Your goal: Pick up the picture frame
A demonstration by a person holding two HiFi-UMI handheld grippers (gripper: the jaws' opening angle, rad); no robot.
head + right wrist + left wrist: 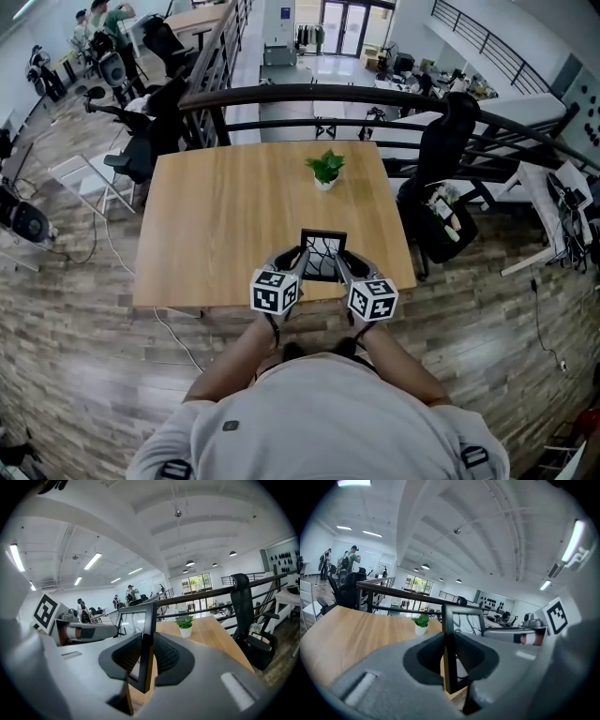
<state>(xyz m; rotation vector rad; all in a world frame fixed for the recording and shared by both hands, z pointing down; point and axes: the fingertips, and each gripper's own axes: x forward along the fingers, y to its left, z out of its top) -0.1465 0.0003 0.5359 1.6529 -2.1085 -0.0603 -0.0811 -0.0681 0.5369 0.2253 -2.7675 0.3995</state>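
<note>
Head view: high, steeply down onto table [216,225]. Gripper views: low, close behind own jaws, looking across it. All share picture frame [322,255], potted plant [325,170].

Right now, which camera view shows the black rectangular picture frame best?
The head view: the black rectangular picture frame shows most of its front. Each gripper view sees it nearly edge-on, mostly one side bar.

My jaws hide the lower corners of the picture frame [323,253]; the line pattern inside it is too small to read.
</note>
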